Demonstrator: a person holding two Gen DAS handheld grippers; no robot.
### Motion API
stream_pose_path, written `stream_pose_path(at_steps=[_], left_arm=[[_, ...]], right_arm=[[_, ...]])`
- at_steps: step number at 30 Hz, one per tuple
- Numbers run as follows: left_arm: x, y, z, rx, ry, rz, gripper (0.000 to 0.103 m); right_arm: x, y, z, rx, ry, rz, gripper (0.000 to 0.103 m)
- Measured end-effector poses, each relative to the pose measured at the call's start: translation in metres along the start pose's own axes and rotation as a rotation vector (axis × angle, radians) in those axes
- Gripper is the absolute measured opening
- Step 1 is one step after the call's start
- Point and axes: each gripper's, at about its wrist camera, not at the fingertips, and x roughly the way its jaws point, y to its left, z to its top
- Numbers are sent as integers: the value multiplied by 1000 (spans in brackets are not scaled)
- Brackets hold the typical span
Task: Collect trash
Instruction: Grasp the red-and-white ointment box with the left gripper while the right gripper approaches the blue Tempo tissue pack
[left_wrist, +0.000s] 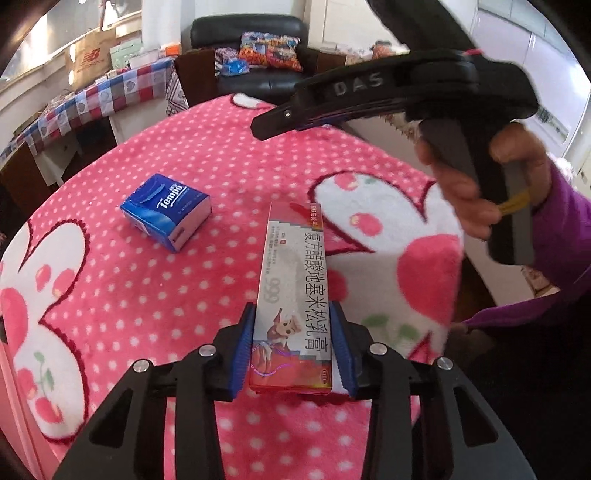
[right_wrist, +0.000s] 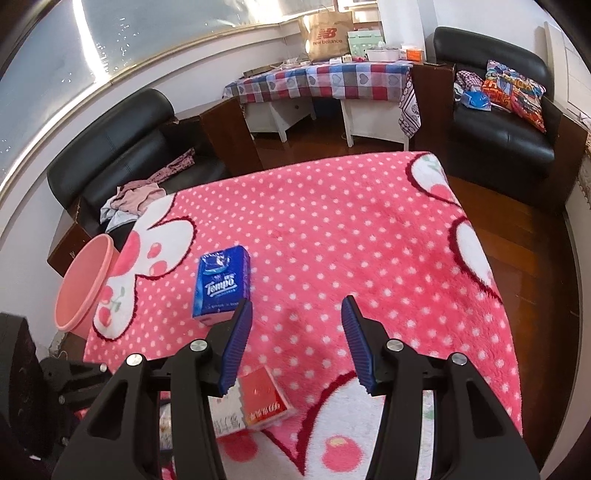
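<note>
- Pink polka-dot blanket (right_wrist: 332, 229) covers the bench; black armchairs (right_wrist: 498, 122) stand behind.
- Left gripper (left_wrist: 293, 347) clamps the ointment box (left_wrist: 291, 295), lower centre.
- Right gripper (right_wrist: 295, 339) gapes, empty.
- Tissue pack (right_wrist: 221, 282) lies centre-left; pink bin (right_wrist: 83, 284) at left edge.

A blue tissue pack (left_wrist: 167, 212) lying on the pink polka-dot surface (left_wrist: 221, 155) carries the brand "Tempo" in white script, legible in both wrist views. The long carton (left_wrist: 295, 291) beside it bears the large Chinese characters "复方醋酸地塞米松乳膏" along its side, with a pale "999" printed next to them. Raised letters "DAS" stand on the black body of the right tongs (left_wrist: 354, 86), and a brown paper bag (right_wrist: 327, 35) on the far checked table reads "new balance" under an "NB" logo.
</note>
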Motion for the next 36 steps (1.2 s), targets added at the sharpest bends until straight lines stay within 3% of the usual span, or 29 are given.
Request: stream_pose_path(at_steps=[9, 18, 24, 26, 36], left_arm=[[-51, 2, -23, -126, -120, 42, 38], [-101, 35, -65, -382, -222, 220, 38], [-114, 53, -79, -509, -270, 313, 38], [-118, 57, -81, -531, -285, 340, 38], [-110, 76, -79, -623, -287, 387, 38]], right_arm=[[-12, 12, 5, -26, -31, 11, 51], [15, 39, -6, -69, 36, 61, 51], [45, 66, -7, -126, 73, 54, 52], [53, 70, -6, -134, 76, 48, 63], [86, 86, -7, -189, 121, -8, 64]])
